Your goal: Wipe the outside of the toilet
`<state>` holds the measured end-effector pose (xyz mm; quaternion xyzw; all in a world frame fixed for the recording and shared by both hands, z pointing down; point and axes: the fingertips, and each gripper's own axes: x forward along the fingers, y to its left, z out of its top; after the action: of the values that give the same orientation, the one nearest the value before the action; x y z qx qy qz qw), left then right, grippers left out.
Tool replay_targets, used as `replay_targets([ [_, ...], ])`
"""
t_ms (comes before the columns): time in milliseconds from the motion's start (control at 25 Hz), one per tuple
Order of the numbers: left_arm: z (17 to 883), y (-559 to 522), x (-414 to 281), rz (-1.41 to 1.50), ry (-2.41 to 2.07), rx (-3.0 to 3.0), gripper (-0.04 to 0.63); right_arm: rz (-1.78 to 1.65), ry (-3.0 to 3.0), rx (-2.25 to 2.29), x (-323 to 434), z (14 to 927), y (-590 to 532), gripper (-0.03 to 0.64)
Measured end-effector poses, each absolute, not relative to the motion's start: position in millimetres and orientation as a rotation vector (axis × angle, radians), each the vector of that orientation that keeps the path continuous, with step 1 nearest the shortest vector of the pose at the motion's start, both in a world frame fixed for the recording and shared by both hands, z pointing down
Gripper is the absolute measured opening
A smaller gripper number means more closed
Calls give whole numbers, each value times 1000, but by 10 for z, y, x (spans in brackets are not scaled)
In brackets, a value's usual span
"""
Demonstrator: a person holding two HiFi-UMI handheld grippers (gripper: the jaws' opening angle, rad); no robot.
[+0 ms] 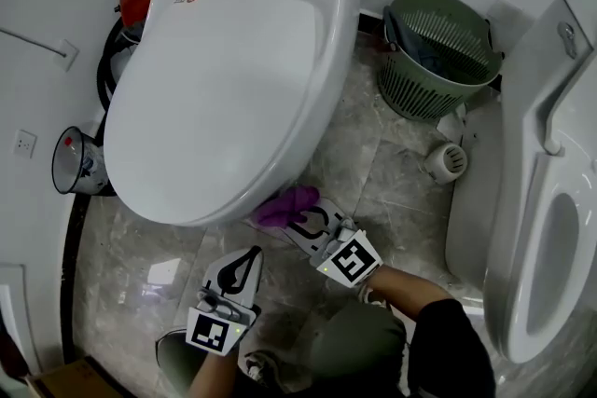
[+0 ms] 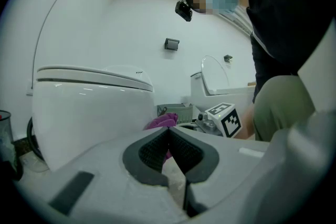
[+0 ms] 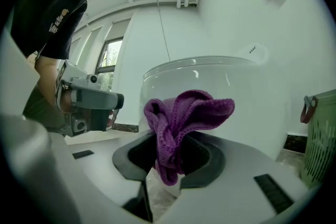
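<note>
Right gripper (image 1: 298,221) clamps the purple cloth (image 1: 287,205) low at the toilet (image 1: 233,89) bowl's near side, ready to wipe; left gripper (image 1: 250,256), jaws together and empty, hangs clear.

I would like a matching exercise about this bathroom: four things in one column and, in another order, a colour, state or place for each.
Things:
1. cloth
2. basket
3. left gripper
4. toilet lid

Descriptions:
A. white, closed
B. jaws shut, nothing between them
C. purple, held in the jaws of the right gripper
D. green, standing on the floor

Pairs: 1-C, 2-D, 3-B, 4-A
</note>
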<state>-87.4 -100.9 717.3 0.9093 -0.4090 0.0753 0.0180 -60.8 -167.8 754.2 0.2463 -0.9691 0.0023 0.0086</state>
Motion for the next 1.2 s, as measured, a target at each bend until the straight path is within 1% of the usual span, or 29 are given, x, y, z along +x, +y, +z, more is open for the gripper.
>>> replay_targets([
  [200, 7228, -1052, -677, 214, -1240, 2823, 9, 71, -2944, 946, -97, 7623, -2099, 109],
  [600, 7335, -1160, -427, 241, -1206, 2839, 9, -95, -2703, 1283, 900, 7629, -3499, 109],
  [760, 7354, -1180, -393, 241, -1226, 2833, 9, -71, -2641, 1416, 1189, 7592, -4021, 109],
  [1000, 7392, -1149, -391, 240, -1240, 2825, 9, 35, -2517, 1624, 1447, 7630, -4489, 109],
  [1200, 7392, -1104, -437, 242, -1239, 2817, 9, 31, -2491, 1659, 1472, 7615, -4380, 109],
])
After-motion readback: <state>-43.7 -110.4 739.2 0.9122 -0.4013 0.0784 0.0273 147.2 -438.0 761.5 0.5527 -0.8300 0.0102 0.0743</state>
